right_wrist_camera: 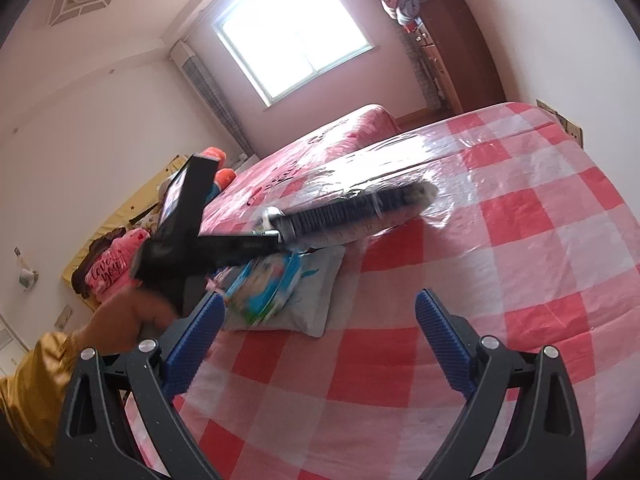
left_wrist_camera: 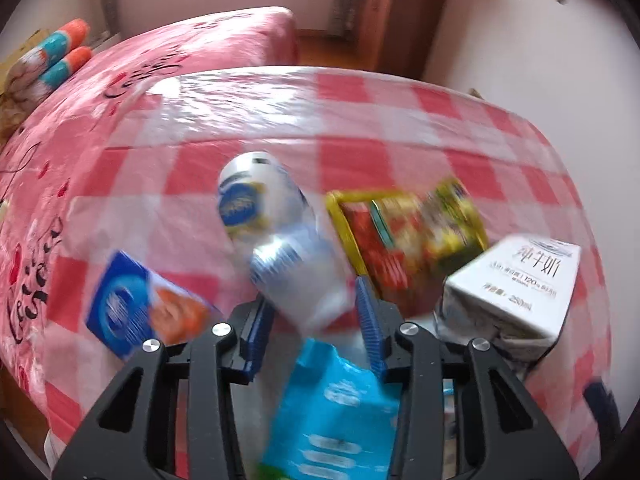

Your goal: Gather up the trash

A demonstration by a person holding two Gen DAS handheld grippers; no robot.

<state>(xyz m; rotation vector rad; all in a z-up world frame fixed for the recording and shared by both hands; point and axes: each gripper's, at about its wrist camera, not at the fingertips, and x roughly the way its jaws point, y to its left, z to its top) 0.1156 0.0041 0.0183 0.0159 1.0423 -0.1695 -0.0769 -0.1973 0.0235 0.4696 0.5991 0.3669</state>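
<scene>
In the left wrist view my left gripper (left_wrist_camera: 316, 312) has its blue pads on both sides of the base of a clear plastic bottle (left_wrist_camera: 280, 236) with a white cap and blue label. A light-blue packet (left_wrist_camera: 340, 412) lies between the gripper's arms, below the bottle. Around it on the red-and-white checked table (left_wrist_camera: 400, 120) lie a blue-and-orange box (left_wrist_camera: 144, 304), a red-and-yellow snack packet (left_wrist_camera: 408, 236) and a white milk carton (left_wrist_camera: 520, 280). In the right wrist view my right gripper (right_wrist_camera: 320, 328) is open and empty above the table (right_wrist_camera: 520, 240). The left gripper (right_wrist_camera: 360, 210) shows there with the bottle, blurred.
A bed with a pink cover (left_wrist_camera: 140, 92) stands beyond the table. A grey pouch (right_wrist_camera: 316, 292) with a blue packet (right_wrist_camera: 264, 288) on it lies under the left gripper. A wooden wardrobe (right_wrist_camera: 456, 52) and a window (right_wrist_camera: 296, 28) are at the back.
</scene>
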